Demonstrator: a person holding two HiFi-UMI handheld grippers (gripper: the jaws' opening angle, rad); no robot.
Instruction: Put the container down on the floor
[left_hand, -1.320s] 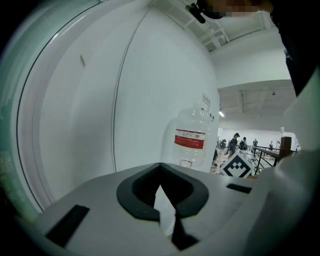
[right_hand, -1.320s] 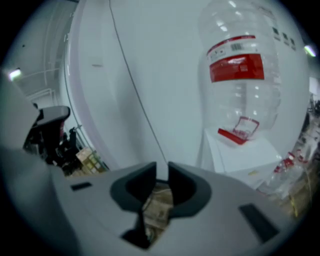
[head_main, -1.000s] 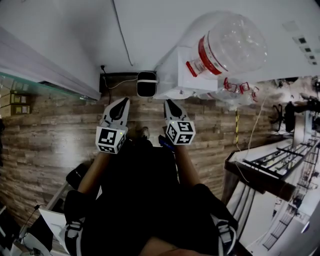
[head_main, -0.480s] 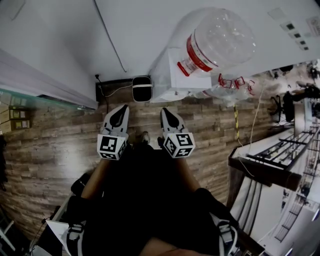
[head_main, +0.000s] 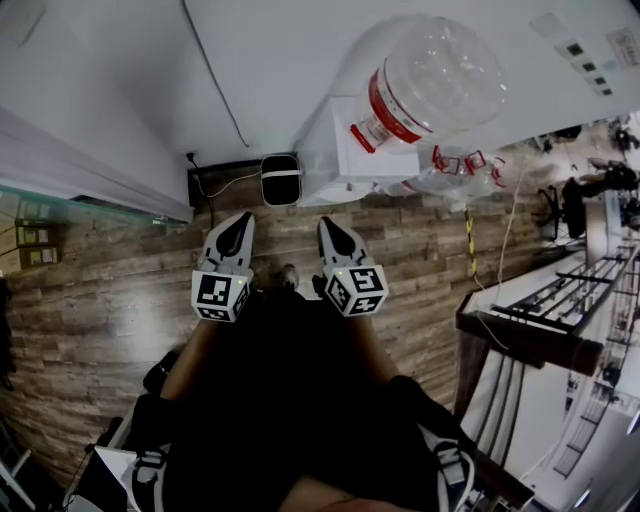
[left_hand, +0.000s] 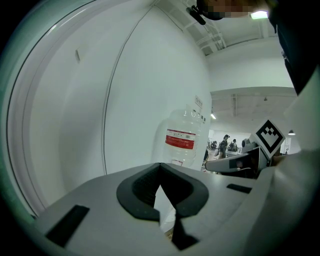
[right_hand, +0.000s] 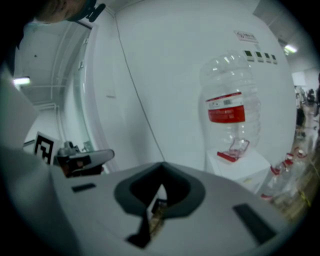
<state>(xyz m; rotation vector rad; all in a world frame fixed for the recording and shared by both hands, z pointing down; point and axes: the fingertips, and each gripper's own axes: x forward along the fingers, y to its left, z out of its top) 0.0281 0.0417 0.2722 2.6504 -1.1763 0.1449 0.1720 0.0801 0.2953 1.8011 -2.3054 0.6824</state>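
The print on the container's (head_main: 425, 85) red label (head_main: 385, 108) is too small to read. In the left gripper view the left gripper (left_hand: 160, 165) cuts off the container's lower end (its neck), and the far people (left_hand: 227, 144) are mere specks. The dark rack (head_main: 545, 335) runs off the head view's right edge.

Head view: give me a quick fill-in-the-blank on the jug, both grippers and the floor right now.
1. The clear jug with the red label sits on a ____ stand.
2. The left gripper and the right gripper hold nothing; their jaws are ____.
3. The floor is laid in ____ planks.

Missing words: white; shut; wood.
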